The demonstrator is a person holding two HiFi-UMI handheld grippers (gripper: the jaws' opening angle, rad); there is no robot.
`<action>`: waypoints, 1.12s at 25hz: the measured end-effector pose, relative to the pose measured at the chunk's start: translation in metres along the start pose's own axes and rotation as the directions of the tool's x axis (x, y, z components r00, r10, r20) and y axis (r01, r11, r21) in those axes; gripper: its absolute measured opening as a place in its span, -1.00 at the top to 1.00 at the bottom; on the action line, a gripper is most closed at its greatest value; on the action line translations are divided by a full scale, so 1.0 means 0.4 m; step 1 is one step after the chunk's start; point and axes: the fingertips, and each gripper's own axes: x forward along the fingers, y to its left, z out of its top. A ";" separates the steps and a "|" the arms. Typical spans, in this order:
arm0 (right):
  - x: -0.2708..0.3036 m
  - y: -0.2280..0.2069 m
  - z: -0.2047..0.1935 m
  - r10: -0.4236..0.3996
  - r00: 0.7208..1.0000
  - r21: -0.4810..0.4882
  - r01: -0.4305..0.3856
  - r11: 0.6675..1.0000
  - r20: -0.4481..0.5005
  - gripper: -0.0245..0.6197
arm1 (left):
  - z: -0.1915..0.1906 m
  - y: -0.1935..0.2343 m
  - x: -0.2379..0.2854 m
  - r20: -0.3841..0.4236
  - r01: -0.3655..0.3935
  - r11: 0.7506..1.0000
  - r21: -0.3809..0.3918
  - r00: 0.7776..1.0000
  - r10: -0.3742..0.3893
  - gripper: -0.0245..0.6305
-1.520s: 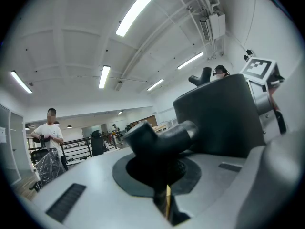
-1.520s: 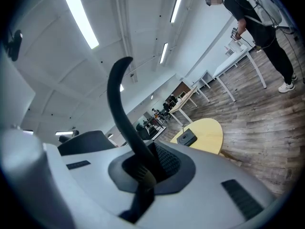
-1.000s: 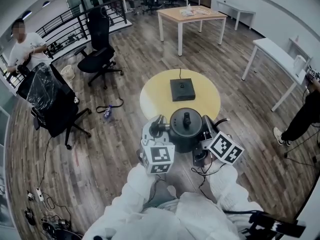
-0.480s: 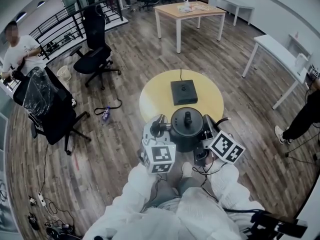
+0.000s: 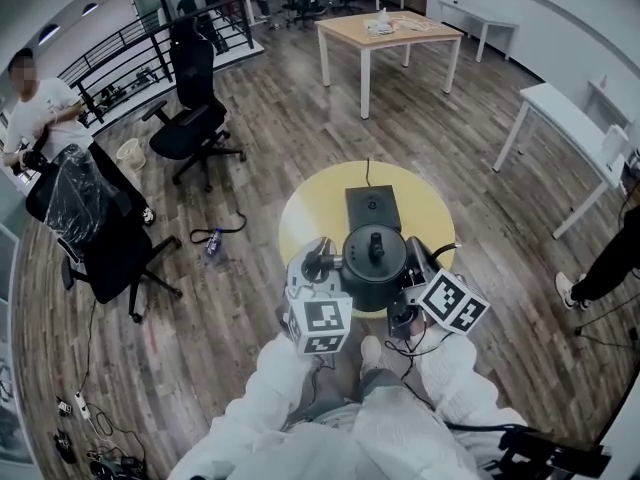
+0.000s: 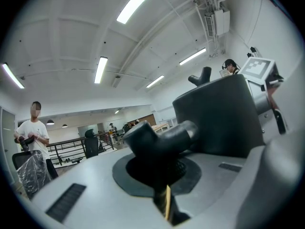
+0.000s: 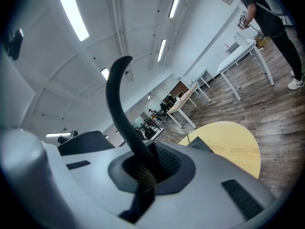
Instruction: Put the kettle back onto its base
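2 grippers: left gripper (image 5: 322, 263) clamped on the stubby side spout (image 6: 159, 140), right gripper (image 5: 418, 260) clamped on the thin curved handle (image 7: 118, 94). 1 kettle (image 5: 373, 265), dark, round, knob on lid, hangs between them over the near edge of the round yellow table (image 5: 305, 203). 1 black square base (image 5: 372, 208) sits mid-table, just beyond the kettle.

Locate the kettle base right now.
Head view, centre: the base sits near the middle of the round yellow table, directly beyond the kettle.
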 end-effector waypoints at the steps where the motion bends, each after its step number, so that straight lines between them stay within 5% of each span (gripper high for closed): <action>1: 0.018 -0.010 0.008 0.000 1.000 0.002 0.000 1.000 -0.001 0.89 | 0.001 0.001 0.022 -0.002 -0.001 1.000 0.000 1.000 0.001 0.89; 18: 0.396 -0.177 0.203 0.027 0.998 -0.006 -0.028 1.000 -0.054 0.89 | 0.033 0.017 0.467 -0.027 -0.018 1.000 -0.008 0.999 0.018 0.89; 28: 0.610 -0.276 0.173 0.029 0.989 0.007 -0.028 1.000 -0.143 0.89 | -0.062 0.050 0.691 -0.049 0.047 0.999 0.004 0.998 -0.047 0.89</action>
